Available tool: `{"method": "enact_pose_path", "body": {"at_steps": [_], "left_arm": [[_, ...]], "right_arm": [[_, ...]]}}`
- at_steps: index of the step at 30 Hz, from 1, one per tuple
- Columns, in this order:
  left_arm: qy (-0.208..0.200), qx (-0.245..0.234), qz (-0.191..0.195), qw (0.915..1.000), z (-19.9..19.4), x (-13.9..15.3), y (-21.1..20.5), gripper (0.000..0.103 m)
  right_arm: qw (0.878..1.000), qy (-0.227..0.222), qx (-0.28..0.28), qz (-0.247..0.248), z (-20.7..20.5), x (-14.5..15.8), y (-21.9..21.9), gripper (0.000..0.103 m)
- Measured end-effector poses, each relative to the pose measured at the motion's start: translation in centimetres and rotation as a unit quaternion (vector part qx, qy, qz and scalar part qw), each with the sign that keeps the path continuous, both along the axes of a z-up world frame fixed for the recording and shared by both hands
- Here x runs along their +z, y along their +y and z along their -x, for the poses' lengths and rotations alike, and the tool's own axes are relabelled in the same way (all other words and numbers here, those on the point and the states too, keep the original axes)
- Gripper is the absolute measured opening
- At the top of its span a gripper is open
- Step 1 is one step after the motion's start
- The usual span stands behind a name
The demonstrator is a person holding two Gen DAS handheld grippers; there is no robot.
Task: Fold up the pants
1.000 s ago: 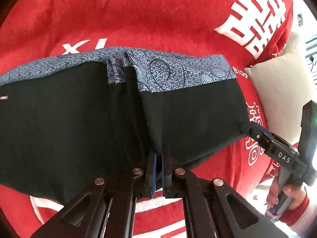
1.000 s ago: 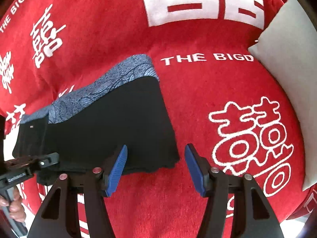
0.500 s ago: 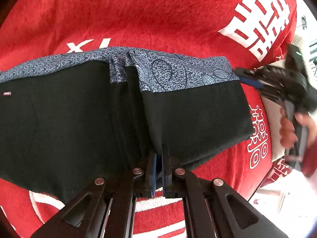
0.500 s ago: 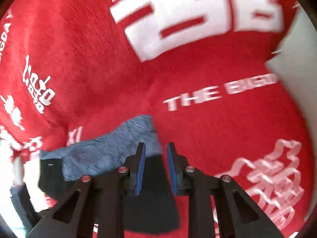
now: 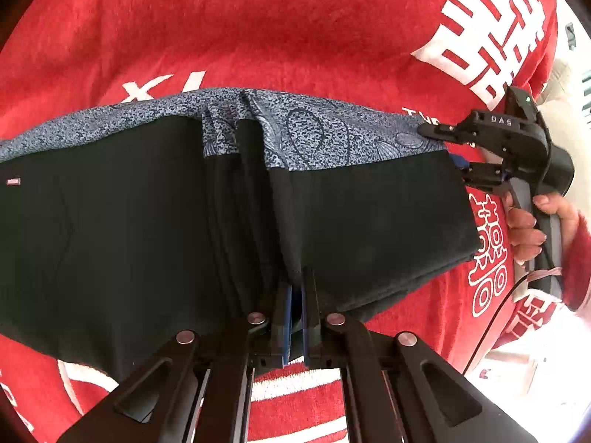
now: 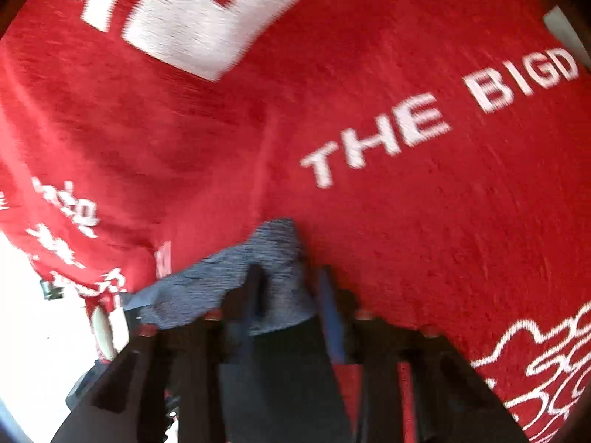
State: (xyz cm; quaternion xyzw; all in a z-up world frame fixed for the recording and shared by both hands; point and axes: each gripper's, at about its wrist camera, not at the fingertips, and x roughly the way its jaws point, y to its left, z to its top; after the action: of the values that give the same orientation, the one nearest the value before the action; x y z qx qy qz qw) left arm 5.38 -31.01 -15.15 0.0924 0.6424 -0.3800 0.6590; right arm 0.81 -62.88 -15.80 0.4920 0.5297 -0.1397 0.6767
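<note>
Red blanket point(image 5: 295, 37) with white print carries the pants point(image 5: 129, 221), black with a grey patterned waistband. Left view: my left gripper point(image 5: 293, 295) is clamped on the near black edge. The right gripper point(image 5: 448, 147), marked "DAS", straddles the far waistband corner. Right view, blurred: I read "THE BIGD"; its jaws have just been opening, waistband corner between, not pinched.

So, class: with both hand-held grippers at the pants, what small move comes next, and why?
Probably close the right hand-held gripper on the patterned waistband corner. Its jaws, just reopening, straddle that corner unpressed, while the left hand-held gripper is shut on the black pants hem.
</note>
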Motion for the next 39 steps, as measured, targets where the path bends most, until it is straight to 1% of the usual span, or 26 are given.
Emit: {"method": "enact_pose_path", "body": {"at_steps": [1, 2, 7, 9, 11, 12, 14, 16, 18, 19, 21, 22, 23, 25, 27, 29, 32, 37, 39], "left_arm": [[0.000, 0.002, -0.002, 1.0000, 0.0, 0.2, 0.0, 0.005], [0.000, 0.006, -0.004, 1.0000, 0.0, 0.4, 0.1, 0.005], [-0.030, 0.019, -0.020, 0.9992, -0.1, 3.1, 0.3, 0.005], [-0.045, 0.021, -0.016, 0.9986, -0.4, 4.3, 0.0, 0.005], [-0.067, 0.021, -0.012, 0.9975, -0.8, 5.3, -1.0, 0.005], [-0.074, 0.022, -0.007, 0.9970, -1.2, 5.6, -1.6, 0.005], [-0.080, 0.028, -0.008, 0.9964, -2.0, 5.8, -2.9, 0.005], [-0.076, 0.040, -0.009, 0.9963, -2.5, 5.7, -3.1, 0.005], [-0.071, 0.044, -0.021, 0.9962, -2.2, 5.1, -2.6, 0.005], [-0.065, 0.045, -0.034, 0.9963, -1.9, 4.5, -2.1, 0.005], [-0.041, 0.055, -0.054, 0.9962, -1.4, 3.5, -0.9, 0.005], [-0.034, 0.059, -0.052, 0.9963, -1.3, 3.4, -0.3, 0.005], [-0.036, 0.062, -0.049, 0.9962, -1.3, 3.6, -0.1, 0.005], [-0.044, 0.067, -0.034, 0.9962, -1.9, 4.3, -0.1, 0.005], [-0.036, 0.065, -0.022, 0.9970, -2.7, 4.3, -0.7, 0.005], [-0.031, 0.058, -0.020, 0.9976, -3.3, 3.8, -1.5, 0.005], [-0.021, 0.046, -0.029, 0.9983, -3.5, 2.8, -2.1, 0.005], [-0.001, 0.041, -0.009, 0.9991, -3.8, 3.1, -1.2, 0.005], [-0.006, 0.037, -0.012, 0.9992, -3.7, 3.5, -0.7, 0.005]], "right_arm": [[1.000, 0.005, 0.002, 0.009, -0.1, 0.5, 0.2, 0.048], [1.000, 0.010, 0.008, 0.022, -0.1, 1.1, 0.3, 0.049], [0.993, 0.025, 0.061, 0.102, 1.2, 5.3, 2.7, 0.049], [0.990, 0.028, 0.080, 0.115, 2.1, 6.3, 3.9, 0.049], [0.988, 0.028, 0.087, 0.124, 2.7, 6.8, 4.9, 0.044], [0.987, 0.027, 0.091, 0.126, 2.8, 7.0, 5.4, 0.038], [0.987, 0.024, 0.098, 0.126, 2.7, 6.9, 6.0, 0.036], [0.986, 0.023, 0.111, 0.123, 2.2, 6.6, 6.7, 0.036], [0.984, 0.021, 0.120, 0.129, 1.2, 6.4, 7.8, 0.036], [0.984, 0.018, 0.124, 0.129, 1.0, 6.4, 7.9, 0.036], [0.984, 0.012, 0.127, 0.129, 0.7, 6.4, 8.3, 0.036], [0.984, 0.012, 0.126, 0.127, 0.6, 6.3, 8.3, 0.036], [0.984, 0.012, 0.124, 0.124, 0.7, 6.2, 8.2, 0.036], [0.986, 0.011, 0.120, 0.115, 1.1, 5.7, 8.0, 0.036], [0.986, 0.010, 0.123, 0.114, 1.2, 5.6, 8.0, 0.036], [0.985, 0.010, 0.127, 0.115, 1.2, 5.6, 8.0, 0.036], [0.986, 0.010, 0.127, 0.112, 1.5, 5.8, 7.9, 0.036], [0.987, 0.003, 0.125, 0.105, 1.9, 5.8, 7.5, 0.036], [0.986, 0.002, 0.126, 0.104, 1.9, 5.8, 7.5, 0.036]]}}
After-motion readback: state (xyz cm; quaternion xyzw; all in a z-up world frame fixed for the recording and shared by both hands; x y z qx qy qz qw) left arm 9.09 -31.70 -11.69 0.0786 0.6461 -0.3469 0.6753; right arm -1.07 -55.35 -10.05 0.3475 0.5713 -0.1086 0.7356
